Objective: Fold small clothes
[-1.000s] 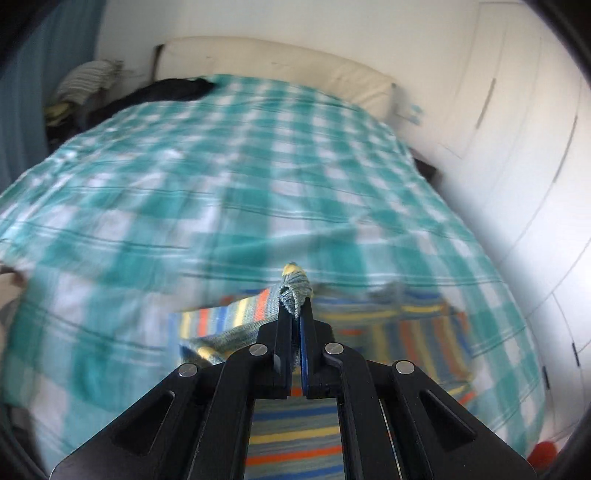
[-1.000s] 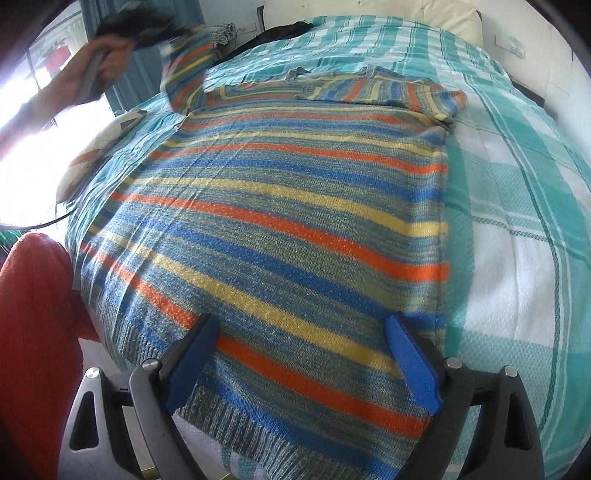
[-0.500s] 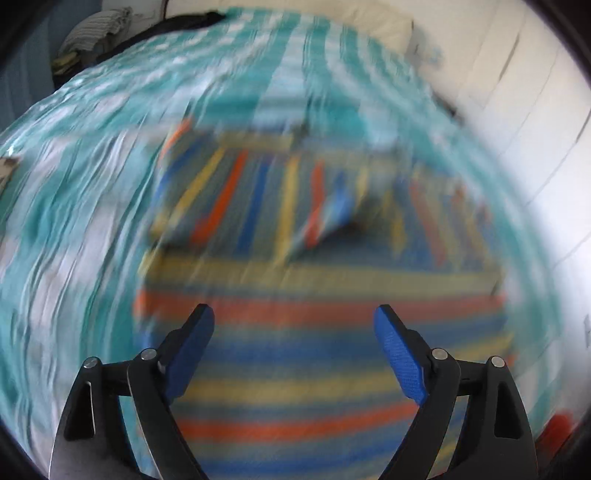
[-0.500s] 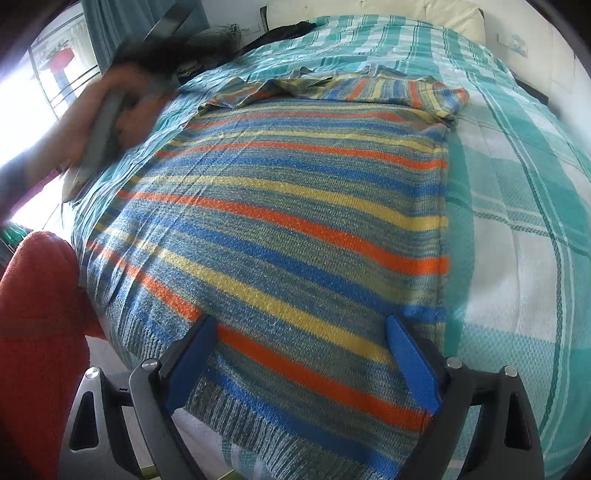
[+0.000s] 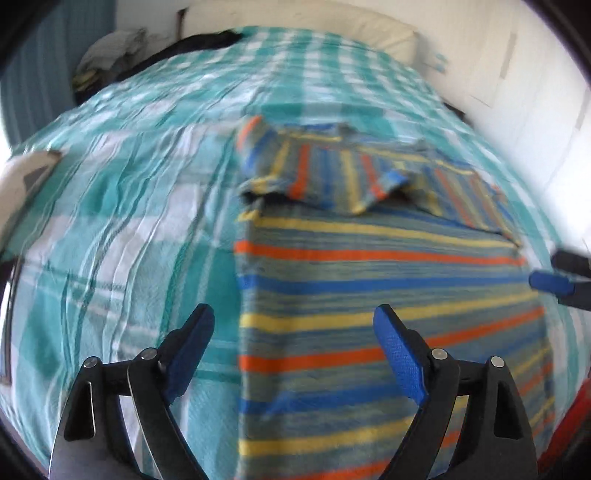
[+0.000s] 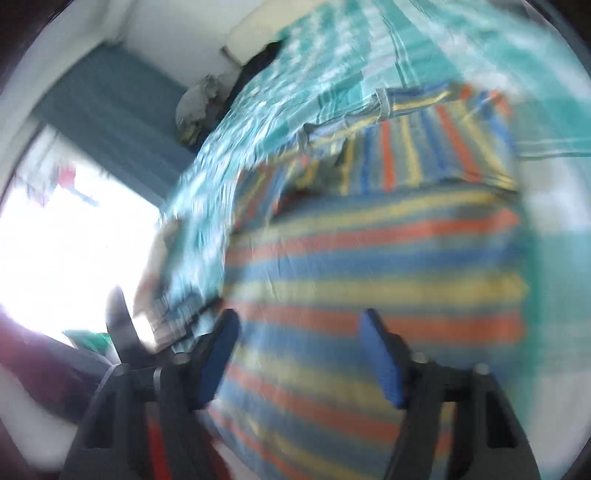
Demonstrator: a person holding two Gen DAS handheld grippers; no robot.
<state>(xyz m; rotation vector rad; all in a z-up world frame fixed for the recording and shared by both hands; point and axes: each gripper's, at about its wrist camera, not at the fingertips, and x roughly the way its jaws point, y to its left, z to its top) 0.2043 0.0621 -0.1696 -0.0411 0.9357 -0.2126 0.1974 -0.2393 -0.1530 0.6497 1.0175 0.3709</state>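
Note:
A striped knit sweater [image 5: 369, 288] in blue, orange, yellow and grey lies flat on the green checked bed. Both sleeves [image 5: 325, 173] are folded in across its top. My left gripper [image 5: 293, 350] is open and empty, low over the sweater's left edge near the hem. My right gripper [image 6: 299, 354] is open and empty over the sweater [image 6: 369, 288]; this view is blurred by motion. One blue pad of the right gripper [image 5: 550, 282] shows at the right edge of the left wrist view.
The checked bedspread [image 5: 122, 206] spreads left and beyond the sweater. A cream pillow [image 5: 306, 18] and dark clothes [image 5: 199, 44] lie at the head. White wardrobe doors [image 5: 535, 92] stand to the right. A bright window [image 6: 55, 240] is left in the right wrist view.
My left gripper let go of the sleeve, which now lies folded across the sweater's top, and moved back toward the hem. My right gripper has swung left and its view has tilted.

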